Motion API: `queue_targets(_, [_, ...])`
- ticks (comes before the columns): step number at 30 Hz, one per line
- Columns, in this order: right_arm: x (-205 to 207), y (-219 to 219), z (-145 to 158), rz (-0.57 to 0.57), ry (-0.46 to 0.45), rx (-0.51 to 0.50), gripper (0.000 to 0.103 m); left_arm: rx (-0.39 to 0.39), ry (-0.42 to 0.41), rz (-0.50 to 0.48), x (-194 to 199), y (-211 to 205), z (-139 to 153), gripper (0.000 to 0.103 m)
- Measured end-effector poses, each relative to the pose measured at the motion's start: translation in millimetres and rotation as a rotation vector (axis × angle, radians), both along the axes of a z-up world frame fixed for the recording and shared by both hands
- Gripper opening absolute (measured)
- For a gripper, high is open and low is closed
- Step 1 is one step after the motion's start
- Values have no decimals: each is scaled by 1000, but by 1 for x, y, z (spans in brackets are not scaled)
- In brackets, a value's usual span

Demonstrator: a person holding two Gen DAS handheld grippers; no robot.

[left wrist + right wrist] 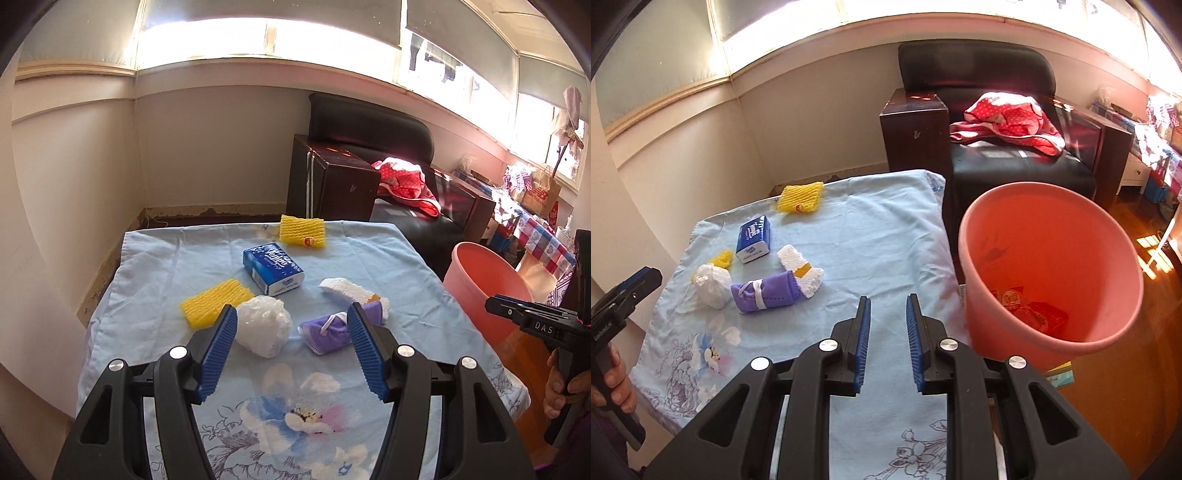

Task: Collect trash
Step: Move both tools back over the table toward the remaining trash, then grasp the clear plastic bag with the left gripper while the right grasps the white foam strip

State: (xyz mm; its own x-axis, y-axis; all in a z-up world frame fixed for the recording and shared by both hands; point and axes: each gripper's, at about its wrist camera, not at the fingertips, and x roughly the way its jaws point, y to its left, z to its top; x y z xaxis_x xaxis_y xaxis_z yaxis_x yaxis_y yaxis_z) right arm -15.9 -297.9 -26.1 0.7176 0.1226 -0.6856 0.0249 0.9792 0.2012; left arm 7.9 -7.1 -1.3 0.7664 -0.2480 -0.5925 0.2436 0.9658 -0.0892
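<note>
My left gripper [291, 314] hangs open over the blue floral tablecloth [388, 254]. A crumpled white plastic bag [262, 328] and a purple cloth bundle [325, 332] lie just beyond its tips. Past them are a white foam net [351, 291], a blue tissue pack [273, 271] and two yellow foam nets [214, 302] [302, 230]. My right gripper [888, 301] hovers at the table's right edge, its jaws a narrow gap apart with nothing between them. The pink bucket [1052, 343] stands right of it on the floor, with red wrappers [1038, 314] inside.
A black armchair [979, 70] holding a red dotted cloth [1008, 118] stands behind the table and bucket, with a dark wooden cabinet [916, 129] beside it. A wall runs close along the table's left side. Wooden floor [1126, 387] lies to the right.
</note>
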Motion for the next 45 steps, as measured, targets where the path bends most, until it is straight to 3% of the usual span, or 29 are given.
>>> queue_targets(3, [7,11,-4,39,11,27,21,21,26,25,0,10,-10,61])
queue_targets(5, [10,17,-6,59,14,48,34,13,59,42,4,14,-19,61])
queue_targets(9, [18,26,-10,92,19,56,35,-30,110,53,20,11,-25,61])
queue_targets(17, [42,34,-14,137,44,61,36,-37,190,105,58,-6,-43,60])
queue_targets(19, [52,37,-14,154,48,59,36,-32,210,126,64,-5,-48,54])
queue_targets(22, [71,45,-17,191,66,65,36,-29,248,142,71,0,-58,31])
queue_targets(23, [78,49,-18,206,72,64,36,-28,254,146,72,2,-60,27])
queue_targets(26, [99,66,-21,263,87,44,36,-14,236,146,70,5,-60,19])
queue_targets(28, [113,78,-24,300,97,28,36,-12,233,140,68,8,-59,18])
queue_targets(31, [132,97,-30,355,127,-10,46,-20,232,142,66,12,-57,18])
queue_targets(35, [149,118,-39,422,163,-96,47,-33,232,145,66,17,-56,18])
queue_targets(39, [163,123,-51,429,194,-159,47,-36,232,143,67,17,-55,18])
queue_targets(45, [164,121,-59,453,218,-173,47,-42,223,132,65,16,-53,18])
